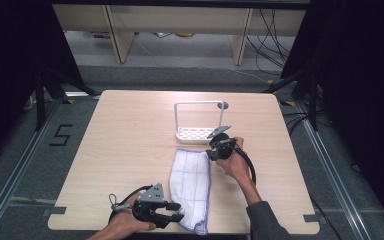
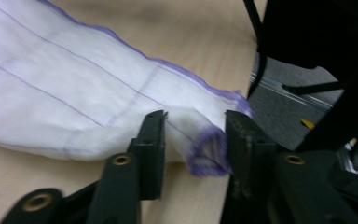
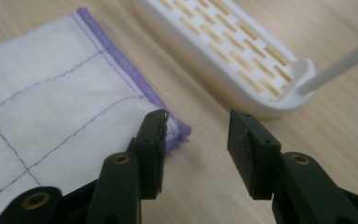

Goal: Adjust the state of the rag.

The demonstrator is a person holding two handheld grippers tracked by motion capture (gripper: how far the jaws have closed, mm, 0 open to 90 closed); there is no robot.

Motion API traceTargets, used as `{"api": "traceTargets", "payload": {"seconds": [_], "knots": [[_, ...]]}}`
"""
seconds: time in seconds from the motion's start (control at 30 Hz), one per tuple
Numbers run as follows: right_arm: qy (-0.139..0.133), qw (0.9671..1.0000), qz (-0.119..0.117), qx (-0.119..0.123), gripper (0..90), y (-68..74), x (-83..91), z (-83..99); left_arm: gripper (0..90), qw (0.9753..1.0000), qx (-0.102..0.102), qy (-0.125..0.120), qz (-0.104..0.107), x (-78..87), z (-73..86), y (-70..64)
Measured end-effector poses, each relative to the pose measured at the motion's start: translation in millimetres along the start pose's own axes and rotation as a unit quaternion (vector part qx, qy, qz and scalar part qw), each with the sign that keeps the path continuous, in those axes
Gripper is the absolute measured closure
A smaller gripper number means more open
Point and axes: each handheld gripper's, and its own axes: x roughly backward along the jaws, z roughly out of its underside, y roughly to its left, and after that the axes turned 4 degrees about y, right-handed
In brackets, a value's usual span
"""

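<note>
A white cloth (image 1: 190, 182) with a purple hem and thin purple grid lines lies folded on the wooden table (image 1: 130, 145). My left gripper (image 1: 176, 212) is at the cloth's near left corner. In the left gripper view its jaws stand open (image 2: 196, 137) with the rolled purple-edged cloth corner (image 2: 207, 151) between them, not clamped. My right gripper (image 1: 214, 151) is at the cloth's far right corner. In the right gripper view it is open (image 3: 198, 135), and the cloth corner (image 3: 175, 130) lies beside the left jaw, not in its grip.
A white slotted drying rack (image 1: 196, 134) with a tall wire frame (image 1: 200, 103) stands just beyond the cloth; its base (image 3: 228, 46) is close ahead of my right gripper. The table's near edge (image 1: 180, 233) is just below the left gripper.
</note>
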Motion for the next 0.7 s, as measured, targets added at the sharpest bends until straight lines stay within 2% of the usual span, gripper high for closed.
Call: {"api": "traceTargets", "payload": {"seconds": [0.1, 0.17, 0.2, 0.3, 0.33, 0.37, 0.4, 0.43, 0.53, 0.57, 0.63, 0.67, 0.7], "knots": [[-0.011, 0.9997, 0.001, -0.024, 54.3, -0.6, 5.7, 4.4, 54.3, 0.9999, 0.013, -0.006, -0.008, 5.8, -4.5, 7.3], [-0.004, 0.9991, 0.001, -0.041, 51.7, -2.1, 8.4, 8.8, 52.6, 0.9990, 0.026, -0.026, -0.025, 7.9, -12.1, 21.0], [-0.005, 0.9993, 0.002, -0.038, 51.0, -3.1, 8.7, 10.3, 52.4, 0.9987, 0.028, -0.030, -0.031, 8.0, -14.6, 26.1], [-0.005, 0.9989, -0.004, -0.046, 49.6, -2.2, 7.3, 11.9, 51.1, 0.9987, 0.033, -0.024, -0.031, 8.2, -18.8, 38.0], [-0.004, 0.9988, -0.005, -0.049, 49.6, -1.3, 7.4, 12.0, 50.2, 0.9985, 0.041, -0.026, -0.027, 9.1, -18.8, 40.1], [-0.004, 0.9988, -0.005, -0.049, 49.6, -1.3, 7.4, 12.0, 49.6, 0.9985, 0.041, -0.026, -0.027, 9.1, -18.8, 40.1], [-0.004, 0.9988, -0.005, -0.049, 49.5, -1.1, 8.0, 11.7, 49.6, 0.9987, 0.042, -0.025, -0.014, 11.2, -18.8, 42.1], [-0.008, 0.9988, -0.008, -0.047, 49.5, -1.5, 9.9, 11.2, 48.9, 0.9985, 0.040, -0.027, -0.026, 14.5, -19.7, 41.3], [-0.011, 0.9985, -0.007, -0.053, 49.6, -1.5, 10.8, 10.5, 48.9, 0.9988, 0.031, -0.024, -0.031, 15.6, -22.8, 42.7], [-0.008, 0.9983, -0.014, -0.056, 49.6, 0.1, 10.0, 10.2, 48.8, 0.9985, 0.028, -0.019, -0.042, 13.7, -25.9, 45.9], [-0.008, 0.9988, -0.009, -0.048, 49.6, 0.4, 9.0, 10.2, 48.4, 0.9983, 0.030, -0.018, -0.046, 12.1, -27.2, 48.7], [-0.004, 0.9986, -0.012, -0.052, 49.6, 1.1, 9.0, 10.2, 48.4, 0.9981, 0.039, -0.015, -0.046, 11.3, -29.7, 55.4], [-0.003, 0.9984, -0.011, -0.055, 49.6, 2.1, 8.9, 10.2, 48.6, 0.9978, 0.037, -0.015, -0.054, 11.1, -30.8, 58.4]]}}
